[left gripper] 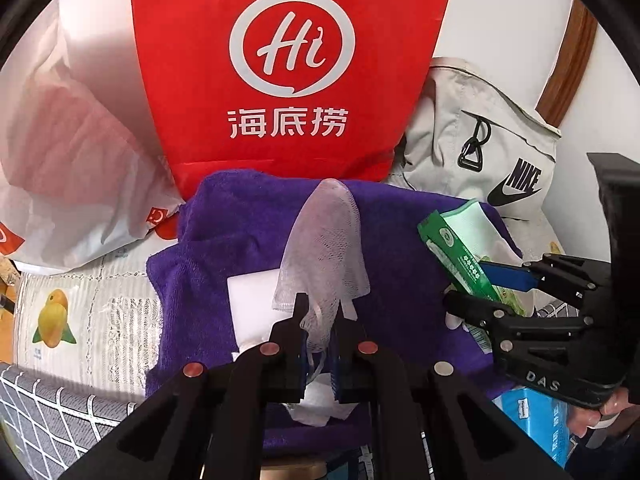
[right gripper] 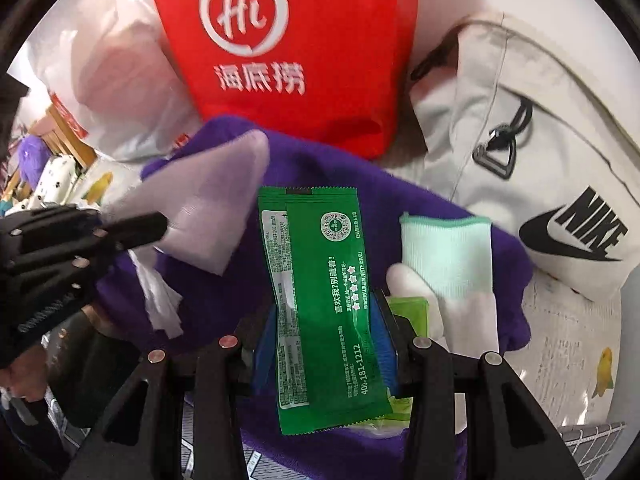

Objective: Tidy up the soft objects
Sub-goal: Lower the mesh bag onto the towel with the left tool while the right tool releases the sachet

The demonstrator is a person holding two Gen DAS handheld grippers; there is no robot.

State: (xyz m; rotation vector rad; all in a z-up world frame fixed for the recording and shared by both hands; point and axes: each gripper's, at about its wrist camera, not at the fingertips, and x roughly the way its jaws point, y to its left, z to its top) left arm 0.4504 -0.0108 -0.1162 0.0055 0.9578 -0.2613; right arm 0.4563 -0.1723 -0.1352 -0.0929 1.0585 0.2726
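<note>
My left gripper (left gripper: 322,312) is shut on the lower end of a white mesh pouch (left gripper: 324,240), which stands up above a purple towel (left gripper: 224,232). A white flat pad (left gripper: 252,300) lies on the towel under the pouch. My right gripper (right gripper: 326,320) is shut on a dark green packet (right gripper: 320,280), held lengthwise between its blue pads, with a lighter green packet behind it. A white glove with a mint cuff (right gripper: 444,256) rests on the purple towel (right gripper: 320,168) just right of it. The left gripper (right gripper: 160,224) and mesh pouch (right gripper: 208,208) appear at the left there.
A red bag with a white logo (left gripper: 292,60) stands behind the towel. A white plastic bag (left gripper: 72,140) is to its left, a beige Nike bag (left gripper: 480,140) to its right. A blue box (left gripper: 536,420) lies near a person's hand. The right gripper (left gripper: 500,292) crosses the left wrist view.
</note>
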